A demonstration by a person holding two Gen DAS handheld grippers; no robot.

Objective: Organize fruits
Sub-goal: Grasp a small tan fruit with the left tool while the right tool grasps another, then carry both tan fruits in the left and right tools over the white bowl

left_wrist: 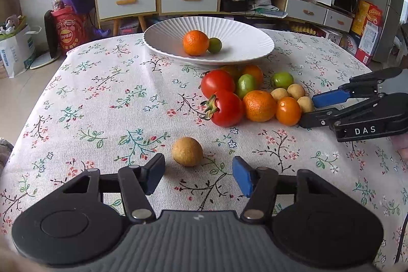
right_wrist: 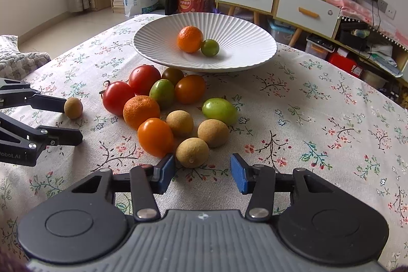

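A white ribbed plate (left_wrist: 242,40) (right_wrist: 242,47) holds a mandarin (left_wrist: 195,42) and a small green fruit (left_wrist: 214,45). In front of it lies a pile of red tomatoes (left_wrist: 227,108), a mandarin (right_wrist: 141,111), orange and green tomatoes and brown longans. My left gripper (left_wrist: 197,171) is open, a lone longan (left_wrist: 187,151) lying just ahead between its fingers, untouched. My right gripper (right_wrist: 202,170) is open around the nearest longan (right_wrist: 192,152) of the pile; its left pad is close, its right pad stands apart.
A floral tablecloth (left_wrist: 102,106) covers the table. An orange tomato (right_wrist: 155,137) lies just left of the right gripper's left finger. Shelves, drawers and bags stand beyond the far table edge. Each gripper shows at the side of the other's view.
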